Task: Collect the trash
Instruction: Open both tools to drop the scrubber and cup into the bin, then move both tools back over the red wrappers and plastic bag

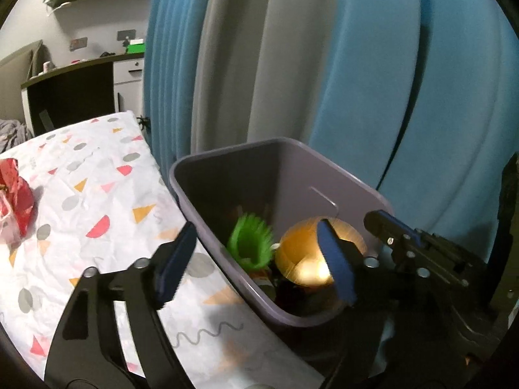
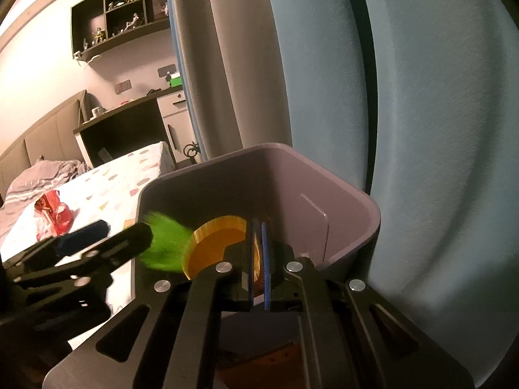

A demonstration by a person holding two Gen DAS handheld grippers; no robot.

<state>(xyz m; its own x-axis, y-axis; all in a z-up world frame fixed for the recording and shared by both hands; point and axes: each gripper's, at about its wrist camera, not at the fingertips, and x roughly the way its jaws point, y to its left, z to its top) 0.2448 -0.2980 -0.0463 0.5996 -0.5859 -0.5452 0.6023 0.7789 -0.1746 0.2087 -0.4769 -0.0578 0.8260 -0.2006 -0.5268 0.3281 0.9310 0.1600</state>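
Bin [image 1: 227,168] sat off the bed's right edge, grey plastic, one of it, tilted toward my cameras. Left gripper [image 1: 256,265] hung over the bin's near-left rim with its jaws spread wide and nothing between the pads; no earlier picture, so I only logged it as empty. Green fringed piece [image 1: 249,243] was blurred just inside that rim, apparently dropping or lying on the pile, I could not tell which. Counted one of those.

Right gripper [image 2: 258,259] was over the bin mouth, jaws nearly together with a thin orange edge of the gold disc [image 2: 217,243] between the pads. Whether the pads pressed on it or had let go I could not tell from the frames. One gold disc, round, shiny on one face.

Handling guess: the disc looked thin, light and stiff like foil card, so an edge pinch suited it; slippery gloss, so it could slide out of a loose grip. The green piece looked soft, featherweight, grab anywhere on the fringe.

Red wrapper [image 1: 16,201] lay crumpled on the patterned bedsheet [image 1: 97,168] near the bed's left edge, well apart from the bin. One seen. I judged it crinkly, light, easy to crush; best pinched at a raised fold on top. Darker scraps lay in the bin bottom, too murky to count.
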